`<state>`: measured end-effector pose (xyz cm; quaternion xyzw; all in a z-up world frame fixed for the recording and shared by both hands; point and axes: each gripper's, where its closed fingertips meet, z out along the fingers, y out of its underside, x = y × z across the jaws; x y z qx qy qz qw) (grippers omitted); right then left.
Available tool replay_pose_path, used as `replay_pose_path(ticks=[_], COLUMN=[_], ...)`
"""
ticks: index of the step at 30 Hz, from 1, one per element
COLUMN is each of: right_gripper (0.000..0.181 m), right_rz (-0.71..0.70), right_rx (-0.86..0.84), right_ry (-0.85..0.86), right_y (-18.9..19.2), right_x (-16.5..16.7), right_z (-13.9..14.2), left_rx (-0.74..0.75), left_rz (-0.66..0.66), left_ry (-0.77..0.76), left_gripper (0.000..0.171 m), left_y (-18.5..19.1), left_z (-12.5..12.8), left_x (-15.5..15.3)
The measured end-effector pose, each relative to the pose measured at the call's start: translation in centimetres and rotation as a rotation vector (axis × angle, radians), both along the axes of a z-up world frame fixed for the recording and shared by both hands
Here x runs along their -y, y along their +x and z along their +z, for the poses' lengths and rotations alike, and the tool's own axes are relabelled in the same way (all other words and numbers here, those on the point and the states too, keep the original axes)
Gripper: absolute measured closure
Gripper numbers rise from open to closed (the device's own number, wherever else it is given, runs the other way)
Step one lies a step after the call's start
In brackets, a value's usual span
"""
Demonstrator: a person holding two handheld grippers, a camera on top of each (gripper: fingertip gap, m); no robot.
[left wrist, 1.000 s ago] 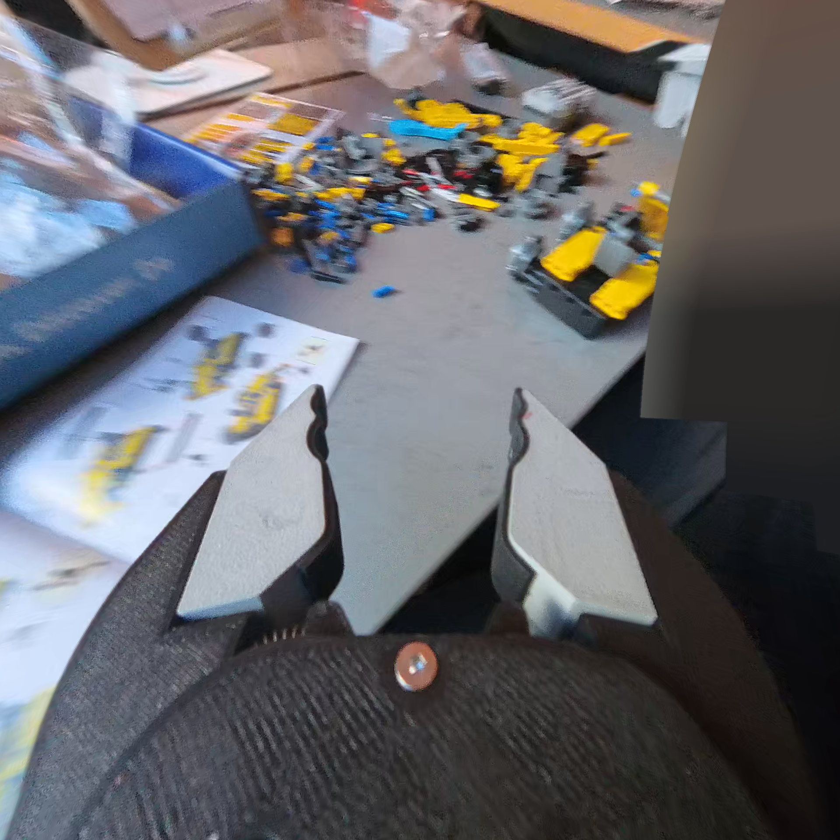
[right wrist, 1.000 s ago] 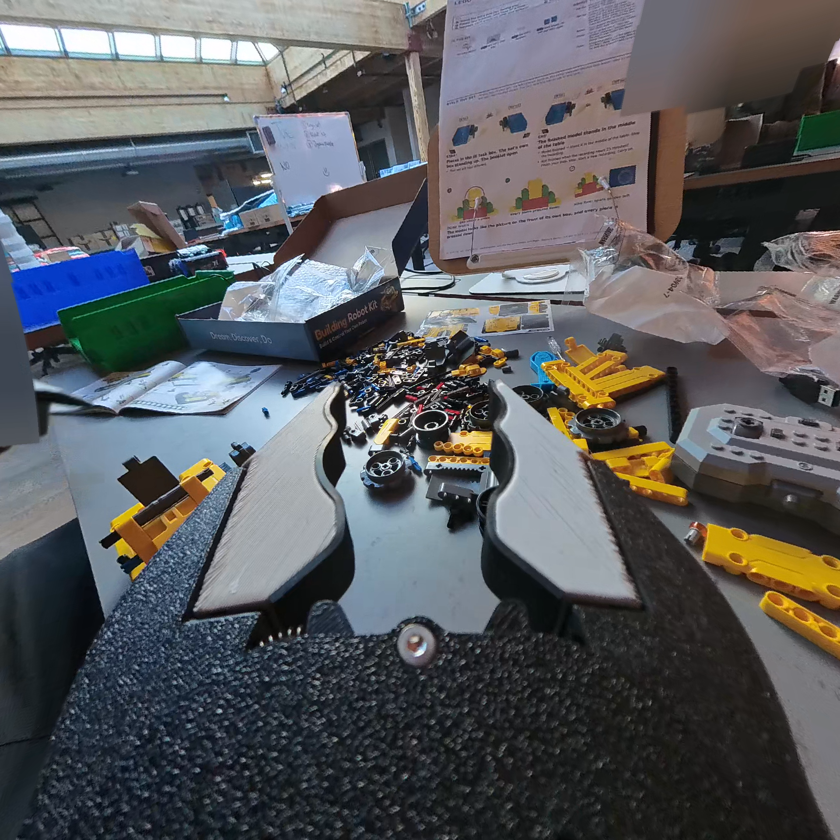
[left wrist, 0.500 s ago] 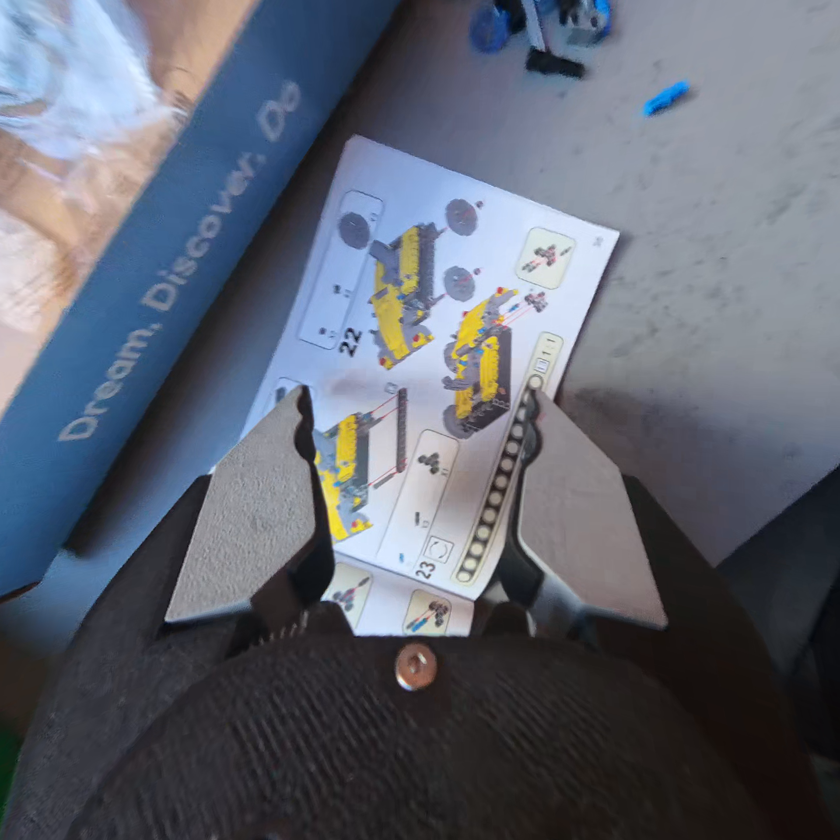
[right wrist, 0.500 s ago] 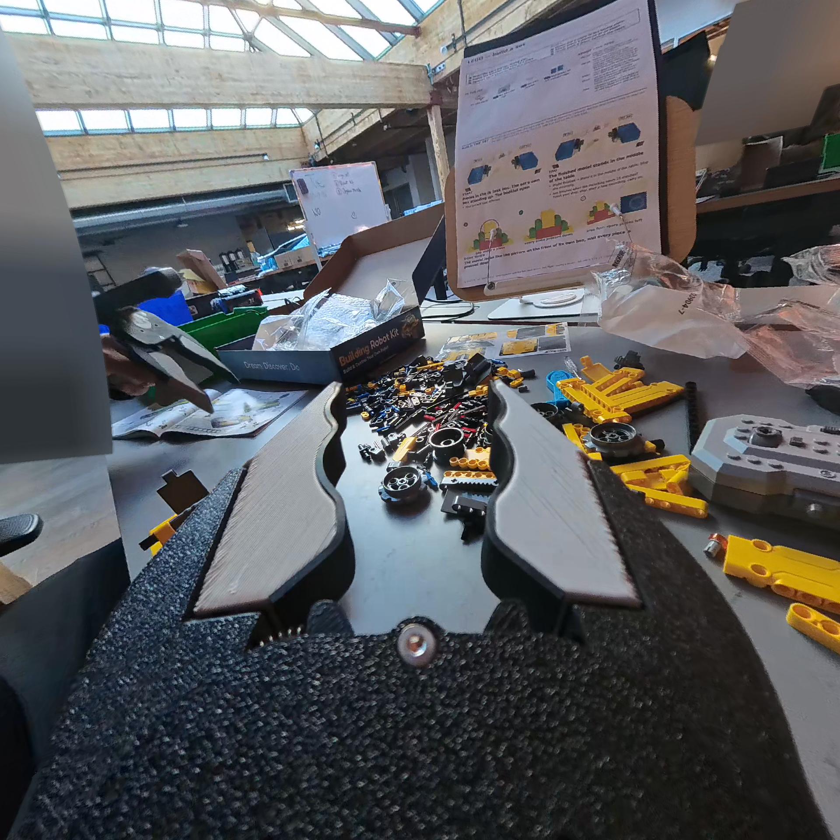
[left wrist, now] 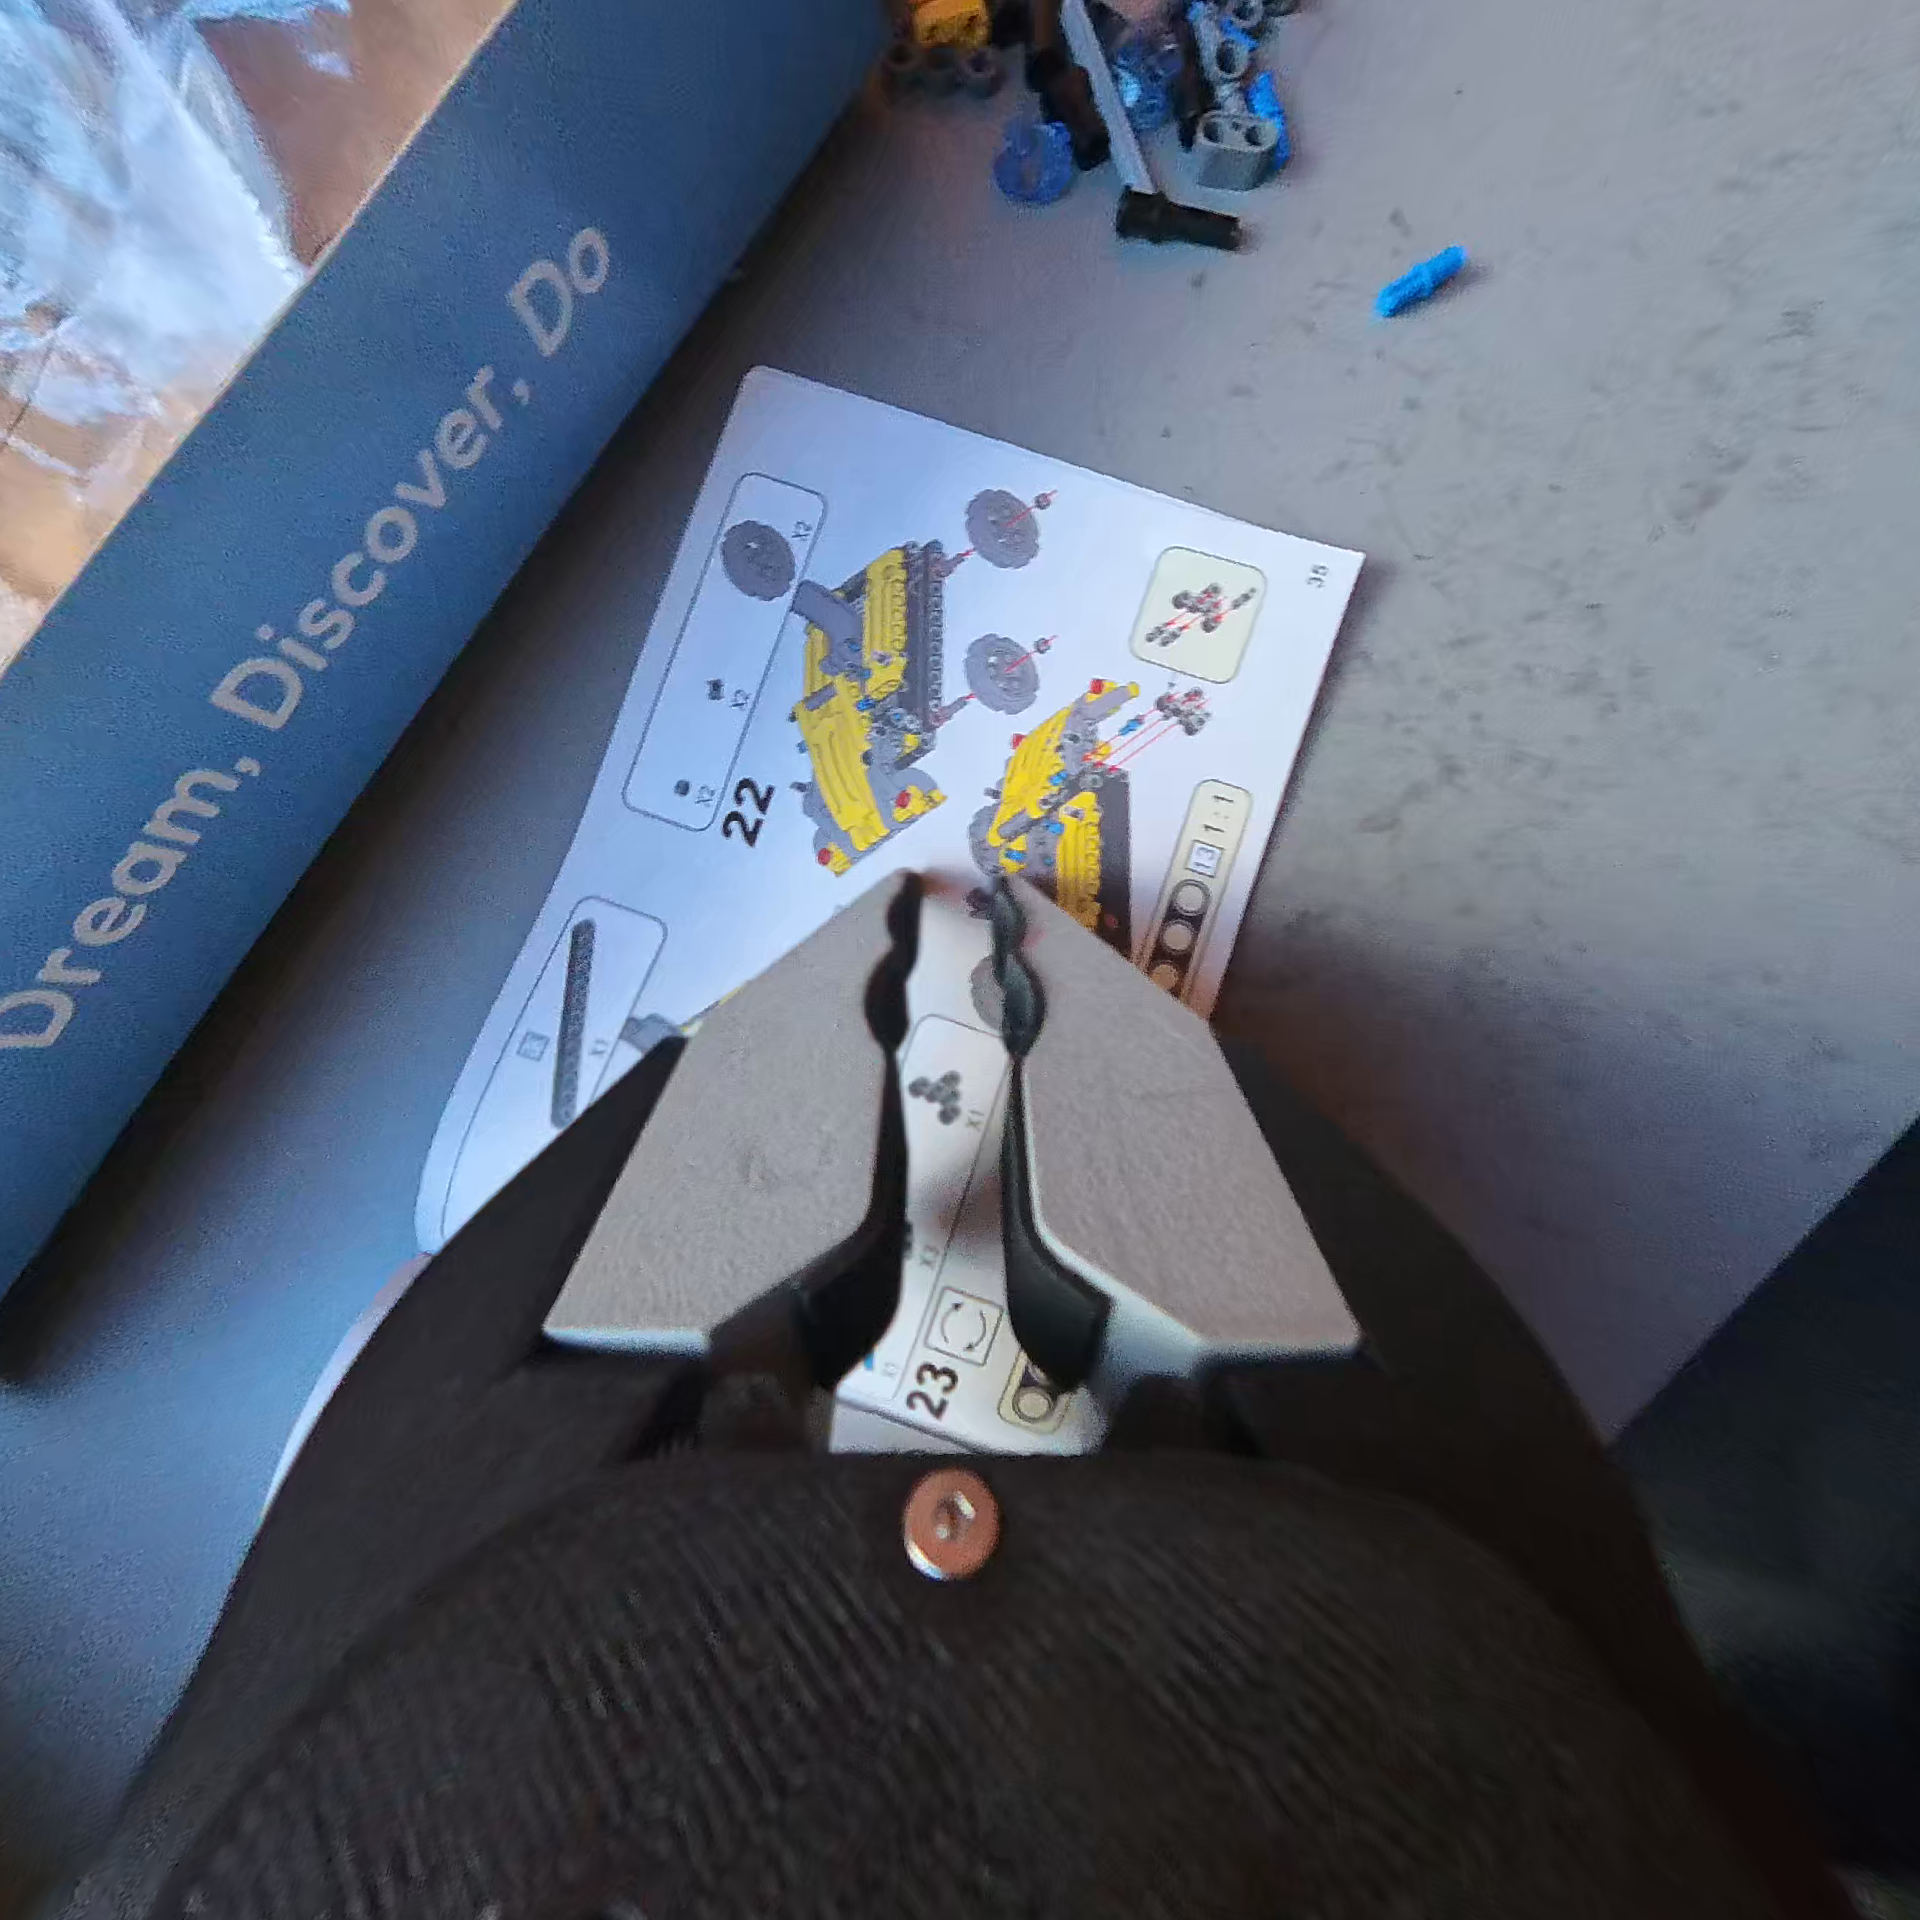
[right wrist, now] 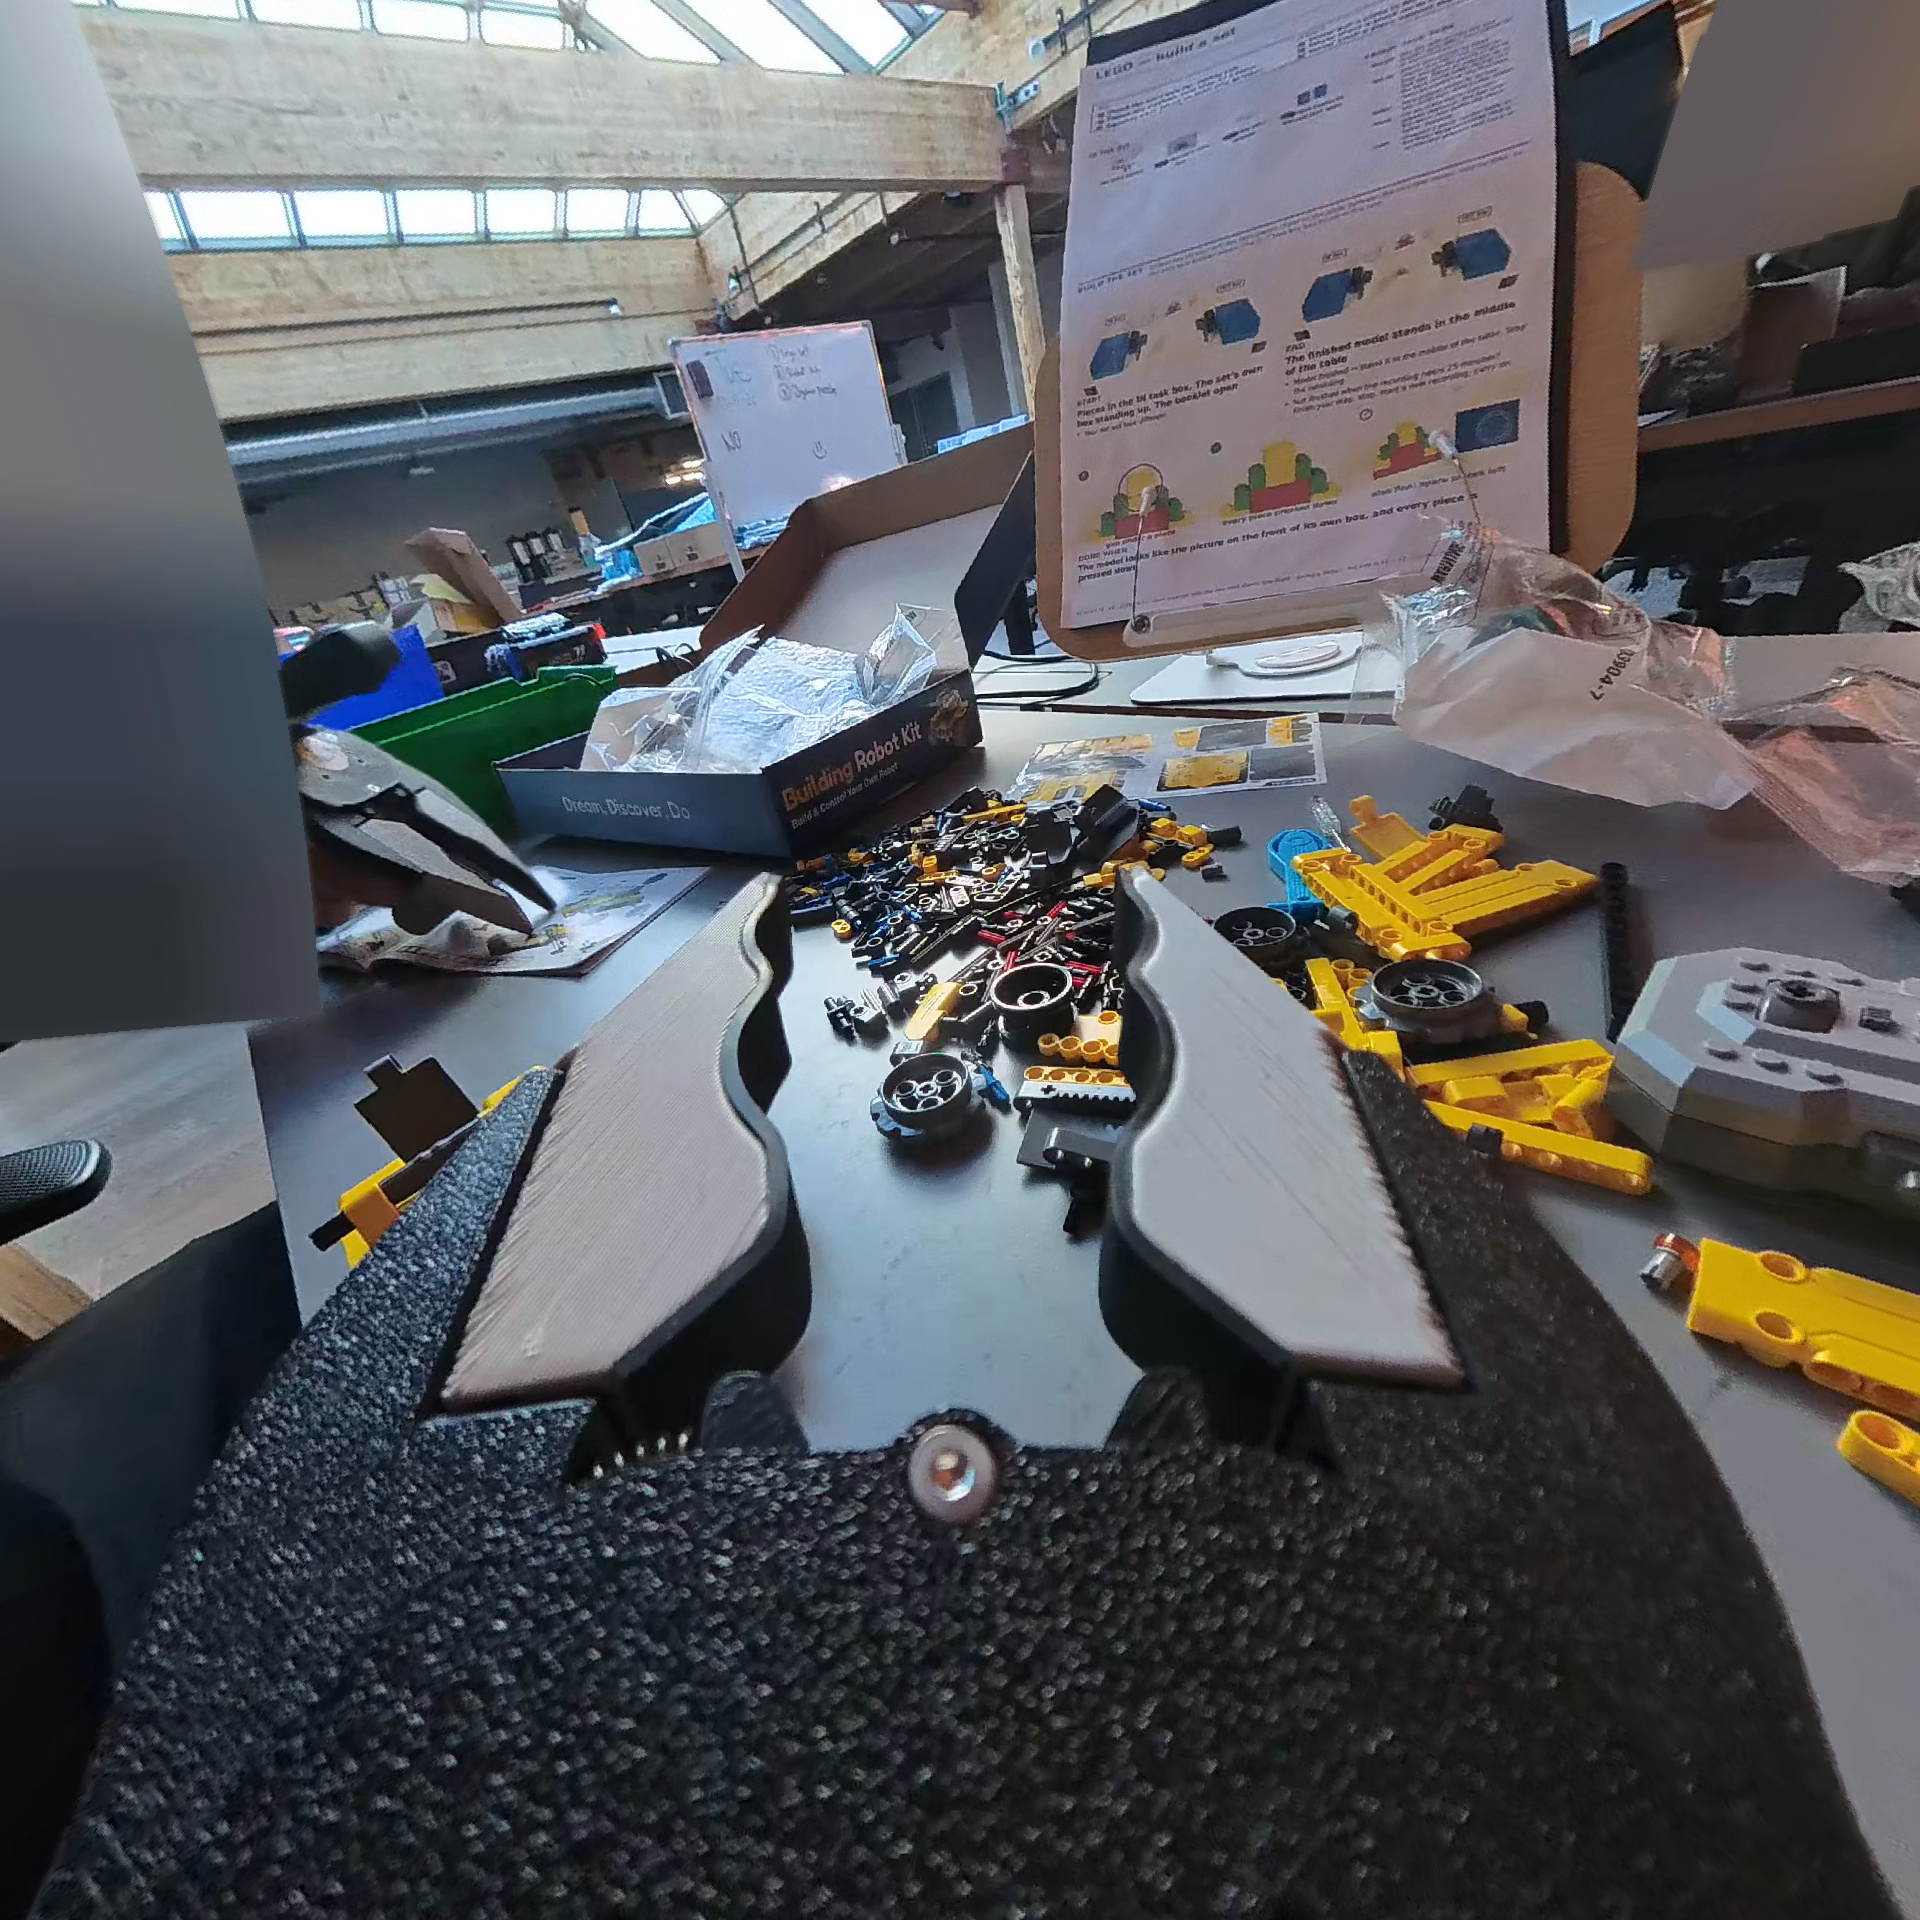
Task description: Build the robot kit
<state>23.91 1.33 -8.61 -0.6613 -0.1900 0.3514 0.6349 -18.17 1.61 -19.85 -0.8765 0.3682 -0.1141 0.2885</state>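
Note:
My left gripper (left wrist: 954, 885) points down at an open instruction booklet (left wrist: 935, 582) lying on the grey table (left wrist: 1558, 727). Its jaws are almost together with a narrow gap, tips on the printed page; I cannot tell if paper is pinched. It also shows in the right wrist view (right wrist: 535, 914), tip on the booklet (right wrist: 613, 904). My right gripper (right wrist: 953, 883) is open and empty, held low over the table in front of a pile of small black, blue and yellow building parts (right wrist: 987, 883). A black wheel (right wrist: 928, 1091) lies between its fingers.
A blue kit box (left wrist: 312, 582) with plastic bags lies left of the booklet. Yellow beams (right wrist: 1434, 883), a grey hub block (right wrist: 1787, 1049), a partly built yellow model (right wrist: 374, 1195), a crumpled bag (right wrist: 1558, 675), a printed sheet on a stand (right wrist: 1309, 312). There is about 45 centimeters between the tips of the two grippers. To the grey hub block (right wrist: 1787, 1049): right tips about 15 centimeters, left tips about 55 centimeters.
My left gripper swung down over the booklet, and its jaws have closed from wide open to nearly together. My right gripper stayed open and tilted slightly upward.

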Motion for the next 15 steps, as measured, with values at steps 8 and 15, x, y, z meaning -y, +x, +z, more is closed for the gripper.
replay_pose_path(ticks=[8,15], right_gripper=[0.12,0.121], right_rz=[-0.007,-0.002], right_rx=[-0.007,-0.002], right_ry=[0.004,0.011], right_y=[0.2,0.0], right_x=[0.0,0.1], right_z=[0.1,0.1], left_rx=[0.077,0.002], left_rz=[-0.003,-0.059], left_ry=[-0.06,0.021], left_gripper=[0.096,0.101], left_y=[3.5,7.4], left_z=[0.8,-0.2], left_x=[0.6,0.0])
